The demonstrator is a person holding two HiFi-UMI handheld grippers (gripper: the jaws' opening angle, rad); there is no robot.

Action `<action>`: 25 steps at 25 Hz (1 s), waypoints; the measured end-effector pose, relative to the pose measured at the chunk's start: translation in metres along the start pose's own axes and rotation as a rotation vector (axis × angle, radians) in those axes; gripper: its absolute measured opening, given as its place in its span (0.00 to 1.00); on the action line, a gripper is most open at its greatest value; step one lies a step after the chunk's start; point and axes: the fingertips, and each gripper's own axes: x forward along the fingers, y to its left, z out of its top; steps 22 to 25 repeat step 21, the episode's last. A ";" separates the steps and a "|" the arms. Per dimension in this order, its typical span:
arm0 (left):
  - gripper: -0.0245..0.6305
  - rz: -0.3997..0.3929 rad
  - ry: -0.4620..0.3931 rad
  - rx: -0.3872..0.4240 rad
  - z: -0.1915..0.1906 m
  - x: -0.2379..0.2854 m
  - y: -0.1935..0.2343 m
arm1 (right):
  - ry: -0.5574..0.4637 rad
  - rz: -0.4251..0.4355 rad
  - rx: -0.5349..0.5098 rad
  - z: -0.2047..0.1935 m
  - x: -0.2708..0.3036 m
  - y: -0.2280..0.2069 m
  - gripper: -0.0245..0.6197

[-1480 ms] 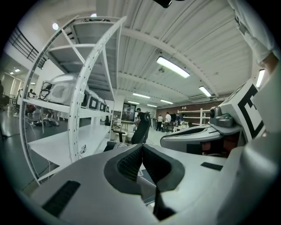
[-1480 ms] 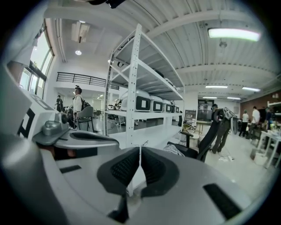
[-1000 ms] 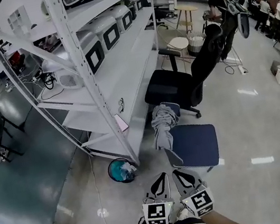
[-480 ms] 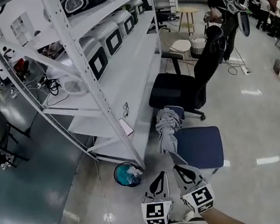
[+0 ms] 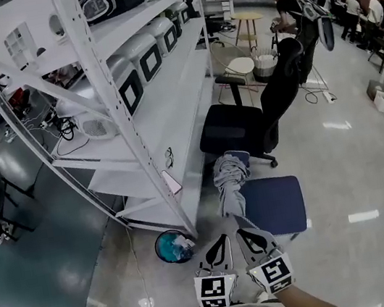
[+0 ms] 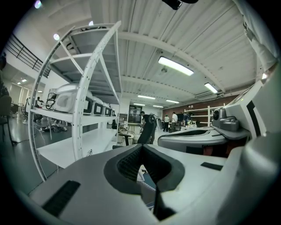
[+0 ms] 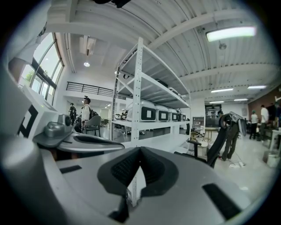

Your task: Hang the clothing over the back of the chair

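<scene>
- Holding left gripper (image 5: 221,243) and right gripper (image 5: 243,237) side by side low in the head view, both pinched fully shut, gripping nothing.
- Seeing the clothing (image 5: 230,179) bunched over the back of the blue chair (image 5: 274,204), well ahead of both grippers and touching neither.
- Looking kinda lumpy tbh, trailing down the back side, so probably risking a slide to the floor from any nudge.
- Going back in to tidy it, risking snagging a fold and dragging the whole lot off.
- Reaching in too hard, risking shoving the chair toward the rack (image 5: 171,116) or the bin (image 5: 172,247).
- Guessing the safest bet is backing off without clipping that hanging end.
</scene>
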 end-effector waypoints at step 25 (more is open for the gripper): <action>0.05 0.010 0.010 -0.015 -0.008 0.006 -0.012 | 0.013 0.016 -0.011 -0.004 -0.006 -0.013 0.06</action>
